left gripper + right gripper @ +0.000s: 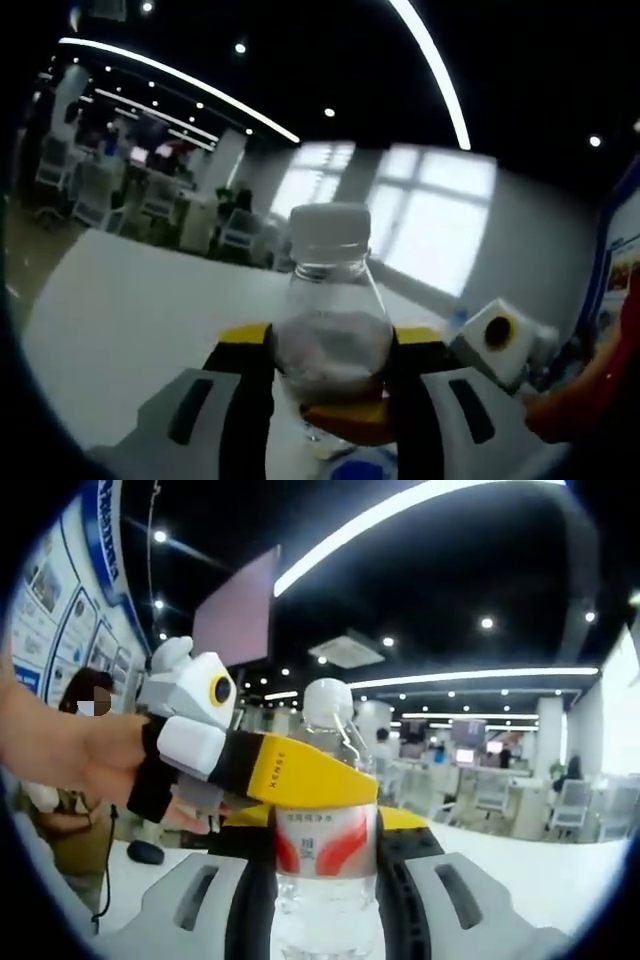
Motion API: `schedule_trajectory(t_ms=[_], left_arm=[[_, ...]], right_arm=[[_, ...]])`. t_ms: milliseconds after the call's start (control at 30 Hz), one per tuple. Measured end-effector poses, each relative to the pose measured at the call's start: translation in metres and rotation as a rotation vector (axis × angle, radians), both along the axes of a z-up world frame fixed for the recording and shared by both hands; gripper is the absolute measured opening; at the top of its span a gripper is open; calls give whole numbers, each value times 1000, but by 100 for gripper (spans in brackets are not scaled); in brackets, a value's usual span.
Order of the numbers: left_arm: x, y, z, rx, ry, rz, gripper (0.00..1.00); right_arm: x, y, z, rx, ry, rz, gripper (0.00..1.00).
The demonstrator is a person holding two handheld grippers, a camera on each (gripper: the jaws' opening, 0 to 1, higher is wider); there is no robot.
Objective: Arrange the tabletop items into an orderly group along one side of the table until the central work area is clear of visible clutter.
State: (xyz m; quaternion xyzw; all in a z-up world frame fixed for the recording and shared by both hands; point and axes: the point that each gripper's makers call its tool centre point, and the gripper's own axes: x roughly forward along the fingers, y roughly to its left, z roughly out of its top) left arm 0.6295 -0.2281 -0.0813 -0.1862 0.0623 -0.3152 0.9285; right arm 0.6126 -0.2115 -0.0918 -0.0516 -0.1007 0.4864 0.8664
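A capped water bottle (330, 330) is clamped by the left gripper (330, 385) and right gripper (325, 880) together above the table (130, 330); uneven pulling could wrench it free.

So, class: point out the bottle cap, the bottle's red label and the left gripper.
bottle cap (329, 231), left gripper view, side of the white cap.
red label (326, 846), right gripper view, label middle.
left gripper (331, 362), left gripper view, between its fingertips.

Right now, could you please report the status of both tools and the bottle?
Left tool shut on bottle. Right tool shut on same bottle, held above white table. Nothing in the way.
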Motion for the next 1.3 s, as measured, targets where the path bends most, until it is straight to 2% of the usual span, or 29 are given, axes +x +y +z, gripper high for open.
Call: schedule_trajectory(t_ms=[500, 767, 1067, 1167, 1267, 1300], left_arm=[[-6, 4, 5, 23, -7, -18, 38], [-7, 10, 2, 10, 18, -49, 36], [-16, 12, 3, 43, -12, -139, 36], [-20, 14, 4, 56, -22, -162, 36], [-22, 17, 5, 52, -25, -166, 36], [-25, 19, 7, 45, -35, -179, 36]], right_arm=[[-5, 3, 4, -20, -20, -2, 39], [-11, 9, 2, -77, 1, 54, 41], [-23, 7, 3, -120, 81, 203, 40], [-28, 4, 4, -134, 144, 264, 38], [-31, -4, 4, -112, 263, 338, 37], [-32, -4, 2, -115, 307, 373, 40]])
